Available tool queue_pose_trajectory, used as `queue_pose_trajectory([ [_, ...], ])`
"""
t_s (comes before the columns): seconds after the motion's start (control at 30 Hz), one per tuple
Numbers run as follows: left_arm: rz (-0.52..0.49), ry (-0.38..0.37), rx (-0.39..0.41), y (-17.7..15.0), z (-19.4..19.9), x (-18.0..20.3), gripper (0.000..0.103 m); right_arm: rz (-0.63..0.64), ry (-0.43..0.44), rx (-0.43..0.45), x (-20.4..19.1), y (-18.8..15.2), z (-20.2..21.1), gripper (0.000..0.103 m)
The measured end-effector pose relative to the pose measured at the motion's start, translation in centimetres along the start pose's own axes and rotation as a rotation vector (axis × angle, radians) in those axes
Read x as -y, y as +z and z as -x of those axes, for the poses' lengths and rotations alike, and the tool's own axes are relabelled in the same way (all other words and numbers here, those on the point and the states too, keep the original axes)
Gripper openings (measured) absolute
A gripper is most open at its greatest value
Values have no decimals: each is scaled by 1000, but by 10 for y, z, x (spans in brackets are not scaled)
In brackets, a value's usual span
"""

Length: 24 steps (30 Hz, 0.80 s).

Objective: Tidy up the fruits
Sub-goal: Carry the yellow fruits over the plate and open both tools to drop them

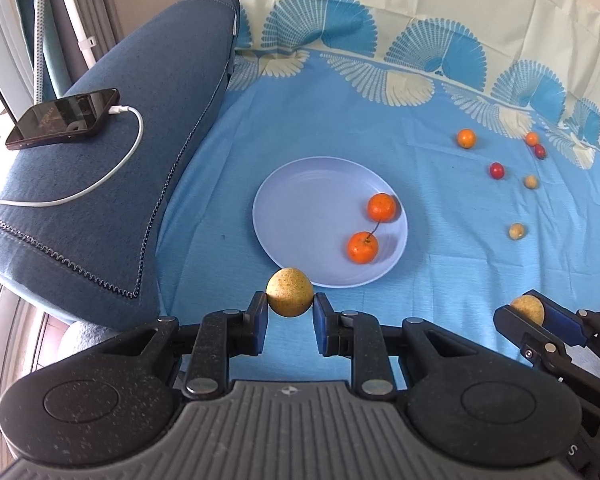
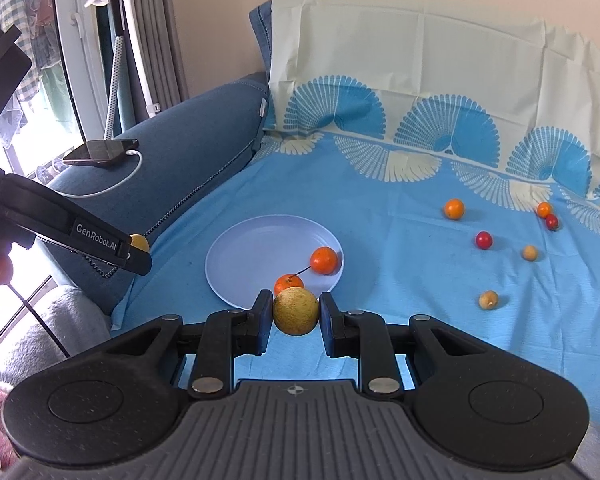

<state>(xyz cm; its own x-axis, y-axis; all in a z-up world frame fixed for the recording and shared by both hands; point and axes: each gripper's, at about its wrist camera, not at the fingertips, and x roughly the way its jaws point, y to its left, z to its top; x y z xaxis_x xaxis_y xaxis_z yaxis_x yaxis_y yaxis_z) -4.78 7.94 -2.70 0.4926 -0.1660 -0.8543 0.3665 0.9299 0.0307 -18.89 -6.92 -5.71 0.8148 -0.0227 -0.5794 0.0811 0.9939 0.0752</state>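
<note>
Both grippers, left (image 1: 290, 307) and right (image 2: 295, 313), pinch yellow fruits in their jaws: clear plate (image 1: 284, 200) rim, release low, avoid oranges (image 1: 382, 207).

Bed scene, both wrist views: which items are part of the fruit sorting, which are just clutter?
Job:
- plate holding two orange fruits
- yellow fruit in left hand-held gripper
- yellow fruit in right hand-held gripper
- loose fruits on sheet

Clutter:
- phone
- charging cable
- blue cushion
</note>
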Motion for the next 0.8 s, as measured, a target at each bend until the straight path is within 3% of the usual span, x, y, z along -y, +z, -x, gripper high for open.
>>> queue_pose_trajectory([
  [0.37,8,20,-55,37,-60,-11,26,-5,35,-62,-2,19,-73,26],
  [0.8,-27,34,-122,71,-154,-1,26,79,10,-150,-3,27,-170,26],
])
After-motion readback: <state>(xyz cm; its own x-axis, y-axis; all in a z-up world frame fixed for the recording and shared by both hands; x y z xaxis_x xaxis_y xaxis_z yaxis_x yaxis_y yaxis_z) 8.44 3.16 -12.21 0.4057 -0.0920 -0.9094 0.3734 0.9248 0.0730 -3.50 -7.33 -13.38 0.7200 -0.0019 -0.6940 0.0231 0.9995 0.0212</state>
